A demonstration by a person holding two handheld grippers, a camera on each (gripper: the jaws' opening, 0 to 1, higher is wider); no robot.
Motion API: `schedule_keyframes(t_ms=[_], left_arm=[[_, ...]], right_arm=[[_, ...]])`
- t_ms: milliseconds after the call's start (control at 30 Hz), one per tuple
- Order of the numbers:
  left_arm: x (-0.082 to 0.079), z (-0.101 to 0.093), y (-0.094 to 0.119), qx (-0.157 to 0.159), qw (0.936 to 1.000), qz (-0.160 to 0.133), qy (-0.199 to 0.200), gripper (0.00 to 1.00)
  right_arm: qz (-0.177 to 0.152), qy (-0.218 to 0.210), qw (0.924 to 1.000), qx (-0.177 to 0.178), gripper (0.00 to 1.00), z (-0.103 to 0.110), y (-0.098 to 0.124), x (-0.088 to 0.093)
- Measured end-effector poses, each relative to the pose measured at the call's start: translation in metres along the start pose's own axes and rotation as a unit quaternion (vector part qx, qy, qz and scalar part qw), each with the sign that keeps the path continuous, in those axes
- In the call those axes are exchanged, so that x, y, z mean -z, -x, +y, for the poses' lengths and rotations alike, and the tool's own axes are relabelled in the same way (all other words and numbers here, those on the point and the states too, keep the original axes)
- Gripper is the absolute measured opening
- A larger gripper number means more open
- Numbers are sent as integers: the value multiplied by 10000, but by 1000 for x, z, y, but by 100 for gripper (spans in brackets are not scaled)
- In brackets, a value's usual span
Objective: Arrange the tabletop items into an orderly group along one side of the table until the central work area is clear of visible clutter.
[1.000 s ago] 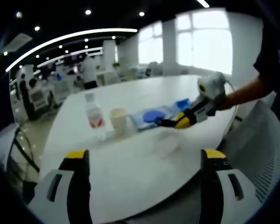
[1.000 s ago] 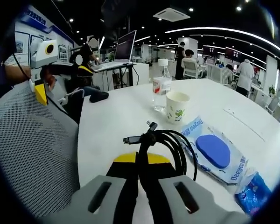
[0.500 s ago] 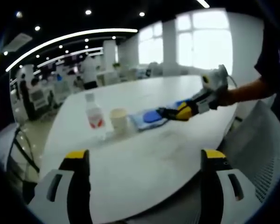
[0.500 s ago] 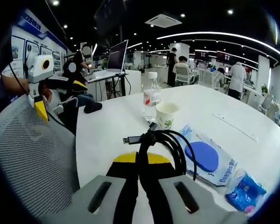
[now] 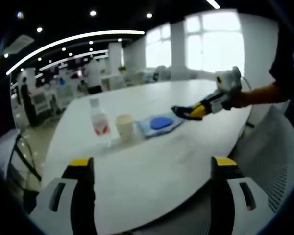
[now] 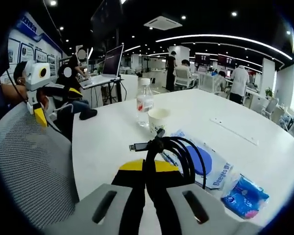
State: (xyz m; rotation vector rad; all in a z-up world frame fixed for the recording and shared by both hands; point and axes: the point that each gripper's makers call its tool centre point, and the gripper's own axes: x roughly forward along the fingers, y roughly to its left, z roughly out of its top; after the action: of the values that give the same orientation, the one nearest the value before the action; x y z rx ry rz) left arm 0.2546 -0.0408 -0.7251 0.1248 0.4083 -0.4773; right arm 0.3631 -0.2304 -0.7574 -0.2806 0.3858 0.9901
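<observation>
My right gripper (image 6: 146, 183) is clamped on the cable (image 6: 179, 156), a black coil pinched between my jaws where the loops bunch together, with its plug ends sticking out to the left of the grip. The coil hangs free above the table (image 6: 112, 142), just this side of the pouch (image 6: 206, 164). I judge the cable light and limp: the loops will sag and may spring apart once let go, so the bunched middle is the right place to hold, and it should be laid flat rather than dropped.

Beyond the coil, the pouch lies flat with a blue oval on it. It looks soft and crinkly, best taken by an edge. Touching or just beside its far end stands the cup (image 6: 158, 120), paper, light and easy to crush or tip. The bottle (image 6: 144, 102) stands just behind the cup. A small blue packet (image 6: 245, 197) lies to the right of the pouch.

My left gripper (image 5: 149, 188) is spread wide, holding nothing, well back from the pouch at the near table edge.
</observation>
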Motion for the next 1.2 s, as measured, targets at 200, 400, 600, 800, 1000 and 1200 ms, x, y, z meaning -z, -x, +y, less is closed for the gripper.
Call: schedule_keyframes(t_ms=[200,400,600,800,1000,1200], left_arm=[[1,0,0,9,10000,29,3,95],[3,-2,0,45,10000,83,-7,95],[3,-3,0,77,9999,116,-17,95],[3,-2,0,71,9999,122,-21,95],[2,-1,0,62,9999,132,-30,95],[3,-1,0,49,9999,146,-39,95]], right_arm=[[103,-26,9997,221,3,-12,14,12],[229,-13,9989,416,3,-21,25,24],[407,76,9977,539,3,-27,30,39],[620,72,9957,682,3,-36,33,57],[851,139,9934,759,3,-43,32,76],[943,154,9927,729,3,-45,27,89]])
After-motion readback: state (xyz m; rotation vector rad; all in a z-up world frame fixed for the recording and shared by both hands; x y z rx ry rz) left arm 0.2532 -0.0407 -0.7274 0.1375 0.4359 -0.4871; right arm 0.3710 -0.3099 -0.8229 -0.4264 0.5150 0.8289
